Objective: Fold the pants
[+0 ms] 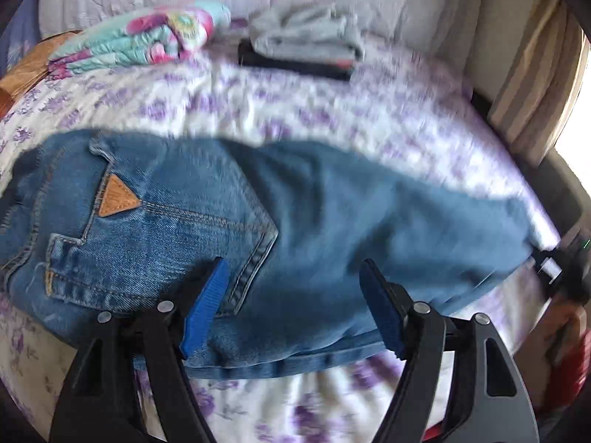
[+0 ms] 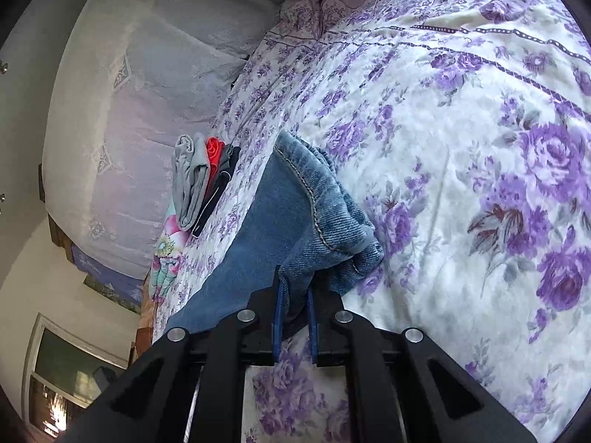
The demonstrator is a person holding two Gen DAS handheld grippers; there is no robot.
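Observation:
Blue jeans (image 1: 295, 221) lie across the floral bedspread (image 1: 332, 110), back pocket and tan triangular patch up, legs running to the right. My left gripper (image 1: 291, 306) is open, its blue pads hovering over the near edge of the seat area. In the right wrist view my right gripper (image 2: 294, 317) is shut on the jeans' leg-end (image 2: 325, 217), with the hems bunched just past the pads. The right gripper also shows in the left wrist view (image 1: 554, 265) at the far right end of the jeans.
A stack of folded clothes, grey on top (image 1: 306, 37), lies at the back of the bed and shows in the right wrist view (image 2: 195, 184). A folded floral blanket (image 1: 140, 40) lies to its left. White pillows (image 2: 147, 110) line the wall side.

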